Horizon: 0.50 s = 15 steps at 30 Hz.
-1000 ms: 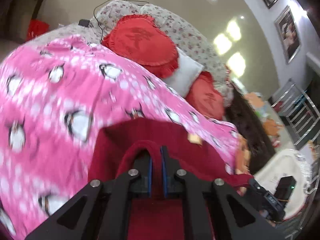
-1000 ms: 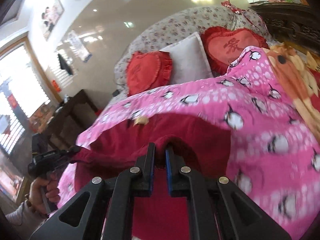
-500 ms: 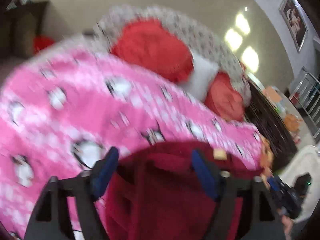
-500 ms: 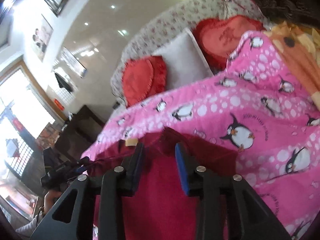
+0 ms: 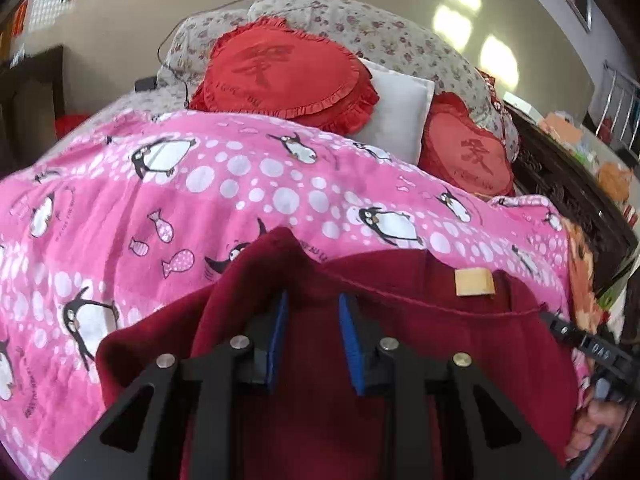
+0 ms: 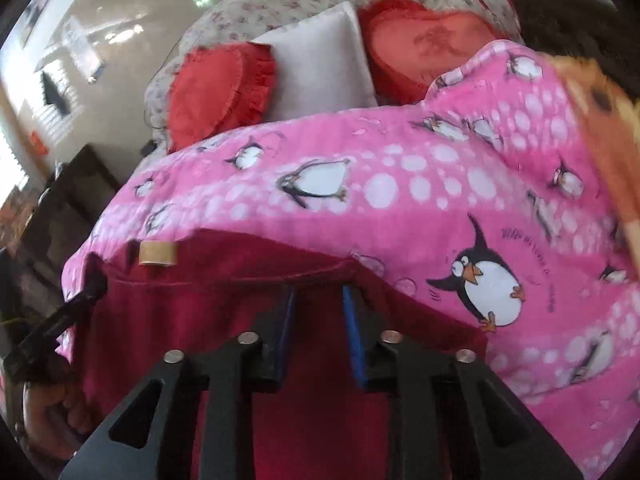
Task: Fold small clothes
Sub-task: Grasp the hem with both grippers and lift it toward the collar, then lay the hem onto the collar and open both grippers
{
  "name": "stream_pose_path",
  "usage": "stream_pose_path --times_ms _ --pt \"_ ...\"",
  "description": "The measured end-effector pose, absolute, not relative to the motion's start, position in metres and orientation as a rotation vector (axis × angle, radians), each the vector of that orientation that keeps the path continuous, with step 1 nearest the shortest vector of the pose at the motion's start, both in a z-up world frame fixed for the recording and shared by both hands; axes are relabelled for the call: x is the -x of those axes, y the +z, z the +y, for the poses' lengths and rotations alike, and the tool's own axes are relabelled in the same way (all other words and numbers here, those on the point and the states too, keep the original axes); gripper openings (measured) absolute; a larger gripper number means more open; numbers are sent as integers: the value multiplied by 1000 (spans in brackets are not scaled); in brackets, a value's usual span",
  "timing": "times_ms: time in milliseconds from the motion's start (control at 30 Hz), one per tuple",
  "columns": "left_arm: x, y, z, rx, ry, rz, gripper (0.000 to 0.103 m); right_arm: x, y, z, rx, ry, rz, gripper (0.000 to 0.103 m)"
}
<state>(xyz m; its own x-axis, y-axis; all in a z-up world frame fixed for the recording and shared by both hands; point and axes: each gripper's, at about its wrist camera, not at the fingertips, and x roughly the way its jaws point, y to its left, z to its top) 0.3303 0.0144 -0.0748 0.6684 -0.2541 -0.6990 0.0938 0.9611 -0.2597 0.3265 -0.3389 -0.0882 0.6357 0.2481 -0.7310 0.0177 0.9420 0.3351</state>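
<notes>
A dark red garment (image 5: 420,332) with a tan label (image 5: 474,282) lies spread on a pink penguin blanket (image 5: 240,184). My left gripper (image 5: 312,304) is open, its blue-padded jaws standing over the garment's far left corner, a fold of cloth between them. In the right wrist view the same garment (image 6: 192,312) and label (image 6: 157,253) show. My right gripper (image 6: 319,294) is open over the garment's far right corner, with the hem between its jaws.
Two red heart cushions (image 5: 280,76) (image 5: 468,156) and a white pillow (image 5: 394,108) lean on a floral headboard (image 5: 360,24) behind. An orange blanket (image 6: 600,120) lies at the right. Dark wooden furniture (image 5: 568,192) stands beside the bed.
Both grippers were shut on the garment's edge a second ago. They have opened and let go, and the garment now lies on the blanket.
</notes>
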Motion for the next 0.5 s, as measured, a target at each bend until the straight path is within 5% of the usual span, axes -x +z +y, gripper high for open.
stream_pose_path --times_ms 167,333,500 --pt "-323 -55 31 243 -247 844 32 -321 -81 -351 -384 190 895 0" --pt "-282 -30 76 241 -192 787 70 -255 -48 -380 -418 224 802 0" --pt "-214 -48 97 265 -305 859 78 -178 -56 -396 -451 288 831 10"
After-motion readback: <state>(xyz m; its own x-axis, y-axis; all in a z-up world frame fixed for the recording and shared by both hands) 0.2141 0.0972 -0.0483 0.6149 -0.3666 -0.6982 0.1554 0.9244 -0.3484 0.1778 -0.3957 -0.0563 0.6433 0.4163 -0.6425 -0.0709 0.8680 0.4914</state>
